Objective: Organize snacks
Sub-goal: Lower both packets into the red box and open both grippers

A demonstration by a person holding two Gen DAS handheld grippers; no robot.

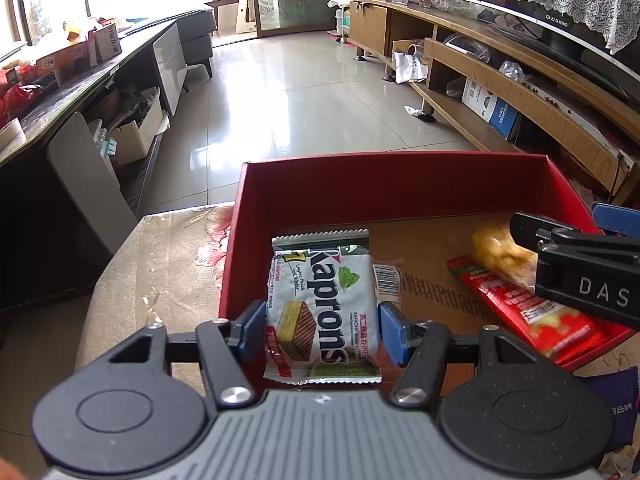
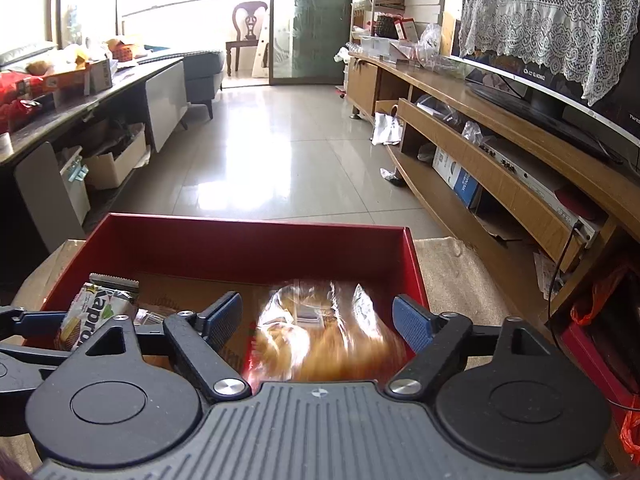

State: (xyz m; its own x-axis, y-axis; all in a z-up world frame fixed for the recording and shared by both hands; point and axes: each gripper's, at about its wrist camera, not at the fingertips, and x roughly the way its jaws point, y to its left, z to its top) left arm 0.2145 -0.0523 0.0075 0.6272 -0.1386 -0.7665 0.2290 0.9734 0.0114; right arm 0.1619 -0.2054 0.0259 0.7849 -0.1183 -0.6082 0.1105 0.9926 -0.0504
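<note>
A white Kaprons wafer pack (image 1: 324, 304) sits between the blue pads of my left gripper (image 1: 322, 328). The pads touch both its sides and hold it tilted over the near left corner of the red box (image 1: 380, 160). The same pack (image 2: 90, 312) shows at the left of the right wrist view. My right gripper (image 2: 318, 320) stands open over the box (image 2: 256, 224). A clear bag of golden bread (image 2: 320, 340), blurred, lies between and below its fingers with a gap on each side. The bread bag (image 1: 496, 252) rests partly on a long red snack pack (image 1: 532, 316) on the box's cardboard floor.
The box stands on a table with a floral cloth (image 1: 172, 264). A purple packet (image 1: 616, 400) lies on the table at the near right. Beyond is tiled floor, with a dark cluttered counter (image 1: 80, 88) on the left and a wooden TV cabinet (image 1: 500, 80) on the right.
</note>
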